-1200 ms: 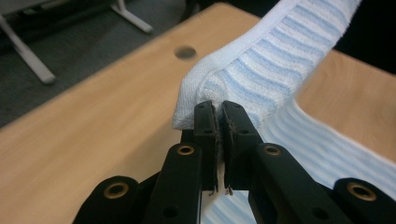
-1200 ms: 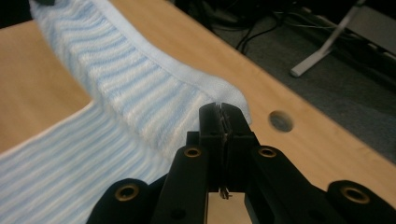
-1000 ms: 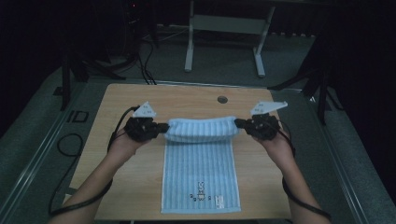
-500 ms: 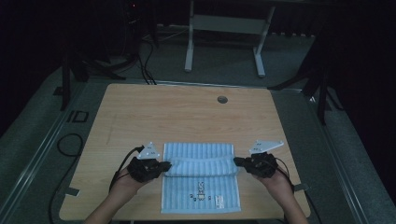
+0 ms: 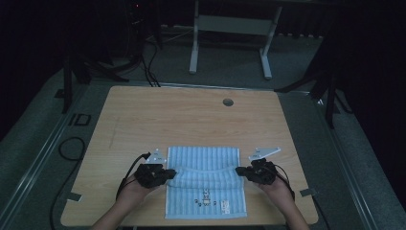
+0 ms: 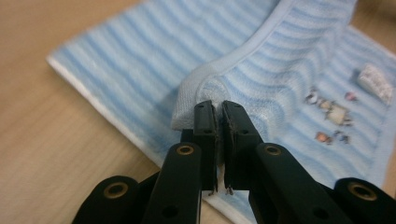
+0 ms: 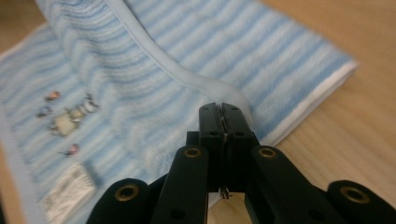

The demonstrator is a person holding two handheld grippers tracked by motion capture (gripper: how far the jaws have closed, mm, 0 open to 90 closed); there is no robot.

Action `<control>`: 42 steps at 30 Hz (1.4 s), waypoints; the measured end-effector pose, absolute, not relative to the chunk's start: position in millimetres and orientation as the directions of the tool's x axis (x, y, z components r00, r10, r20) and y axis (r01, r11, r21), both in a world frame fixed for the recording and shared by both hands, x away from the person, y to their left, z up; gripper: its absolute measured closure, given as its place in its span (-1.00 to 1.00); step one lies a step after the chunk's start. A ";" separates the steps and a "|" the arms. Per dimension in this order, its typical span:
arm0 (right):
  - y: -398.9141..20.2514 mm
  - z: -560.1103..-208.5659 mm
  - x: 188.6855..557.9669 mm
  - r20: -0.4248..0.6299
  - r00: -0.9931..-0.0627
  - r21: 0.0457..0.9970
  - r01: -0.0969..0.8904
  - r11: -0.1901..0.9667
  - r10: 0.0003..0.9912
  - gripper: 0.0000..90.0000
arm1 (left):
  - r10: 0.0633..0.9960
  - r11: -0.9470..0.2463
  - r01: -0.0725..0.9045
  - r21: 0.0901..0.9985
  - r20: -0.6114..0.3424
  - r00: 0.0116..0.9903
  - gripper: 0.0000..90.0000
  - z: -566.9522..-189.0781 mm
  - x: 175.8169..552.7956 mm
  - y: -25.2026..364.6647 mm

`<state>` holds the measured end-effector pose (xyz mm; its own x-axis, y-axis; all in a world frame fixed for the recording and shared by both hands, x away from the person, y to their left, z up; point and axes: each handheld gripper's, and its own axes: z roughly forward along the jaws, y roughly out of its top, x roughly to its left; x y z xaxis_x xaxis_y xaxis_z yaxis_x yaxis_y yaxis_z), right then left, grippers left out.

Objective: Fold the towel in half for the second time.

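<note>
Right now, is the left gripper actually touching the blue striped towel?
Touching. The left gripper view shows the left gripper shut on the folded corner of the towel, cloth pinched between its tips.

High view: fixed above the person's side, facing forward and down over the whole table [image 5: 143,115] and the floor beyond. Left gripper view and right gripper view: each close, low over the tabletop, looking along its own black jaws. All three share the striped blue towel [image 5: 203,163] [image 6: 140,70] [image 7: 261,51]
</note>
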<state>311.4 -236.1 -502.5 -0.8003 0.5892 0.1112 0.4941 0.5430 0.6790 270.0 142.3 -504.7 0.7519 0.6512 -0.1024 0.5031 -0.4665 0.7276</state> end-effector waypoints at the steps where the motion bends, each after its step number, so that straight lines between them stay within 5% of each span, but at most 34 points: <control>1: -237.6 -495.4 305.7 0.103 -0.798 0.694 0.485 0.532 0.593 0.97 | 0.641 -0.481 0.479 0.734 -0.078 0.764 0.87 -499.9 263.5 142.7; 5: -247.2 -471.9 264.8 0.098 -0.821 0.760 0.426 0.490 0.563 0.94 | 0.552 -0.509 0.419 0.752 -0.089 0.829 0.81 -490.6 229.3 148.8; 8: -263.7 -478.6 232.2 0.200 -0.868 0.761 0.430 0.486 0.455 0.68 | 0.487 -0.546 0.451 0.706 -0.170 0.857 0.34 -498.4 206.2 158.1; 12: -287.4 -494.3 227.3 0.235 -0.801 0.722 0.523 0.453 0.551 0.58 | 0.483 -0.530 0.485 0.696 -0.222 0.847 -0.03 -504.4 197.5 169.8; 15: -285.2 -496.3 237.1 0.251 -0.776 0.713 0.552 0.431 0.579 0.46 | 0.510 -0.531 0.494 0.688 -0.207 0.835 -0.04 -505.7 206.5 168.8; 21: -256.4 -513.7 265.6 0.260 -0.791 0.664 0.563 0.493 0.554 0.26 | 0.528 -0.559 0.516 0.650 -0.200 0.825 0.01 -516.0 252.6 155.1; 23: -249.9 -519.5 271.9 0.267 -0.794 0.639 0.571 0.516 0.547 0.33 | 0.522 -0.573 0.527 0.628 -0.216 0.825 0.02 -521.1 263.7 146.2; 26: -243.4 -524.5 273.3 0.247 -0.812 0.617 0.553 0.560 0.529 0.77 | 0.473 -0.646 0.477 0.596 -0.178 0.863 0.02 -528.9 268.1 131.7; 31: -245.8 -524.3 272.0 0.232 -0.805 0.632 0.552 0.544 0.546 0.86 | 0.436 -0.728 0.395 0.560 -0.068 0.898 0.13 -537.4 258.4 114.8; 36: -246.3 -524.3 270.9 0.237 -0.800 0.629 0.559 0.540 0.551 0.87 | 0.442 -0.701 0.393 0.594 -0.070 0.894 0.75 -531.3 254.7 115.6; 42: -250.9 -509.5 261.9 0.236 -0.810 0.667 0.537 0.516 0.537 0.88 | 0.439 -0.635 0.412 0.653 -0.134 0.888 0.75 -507.7 244.1 128.4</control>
